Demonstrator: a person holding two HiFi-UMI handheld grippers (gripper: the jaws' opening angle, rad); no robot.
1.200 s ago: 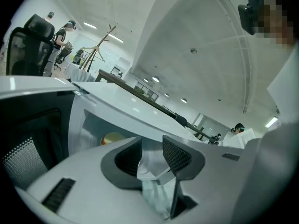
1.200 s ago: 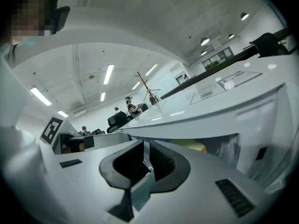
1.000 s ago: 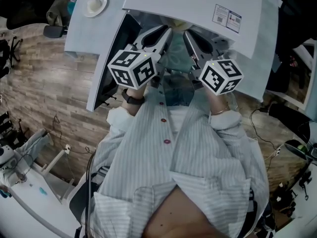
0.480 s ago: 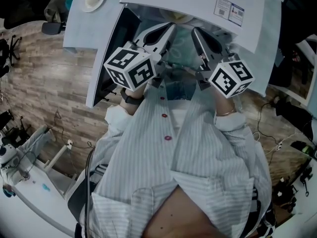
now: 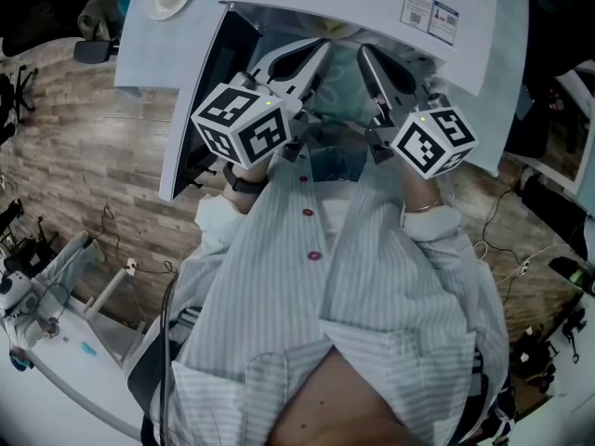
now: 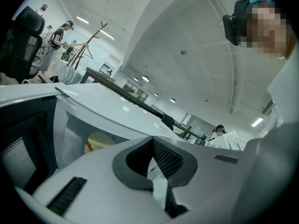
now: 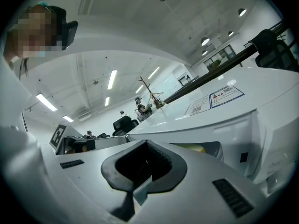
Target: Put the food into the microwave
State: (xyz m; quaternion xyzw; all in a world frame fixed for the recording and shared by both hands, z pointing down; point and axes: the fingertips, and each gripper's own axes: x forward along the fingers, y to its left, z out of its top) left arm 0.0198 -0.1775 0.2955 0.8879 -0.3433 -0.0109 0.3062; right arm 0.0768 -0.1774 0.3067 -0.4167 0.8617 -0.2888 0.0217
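**A:** So where's the food [image 5: 331, 33] at?

**B:** Inside the microwave [image 5: 353, 3], a pale yellow lump at 12 o'clock from both grippers. The door [image 5: 195, 91] is swung open over at 9 o'clock.

**A:** And the jaws?

**B:** The left gripper [image 5: 316, 54] is clenched tight, pad on pad. Same deal for the right gripper [image 5: 365, 56]. Both tips sit right at the opening.

the food [image 6: 96, 142] in the microwave [image 6: 100, 110] shows only partly, its lower part hidden behind the left gripper [image 6: 156, 171].
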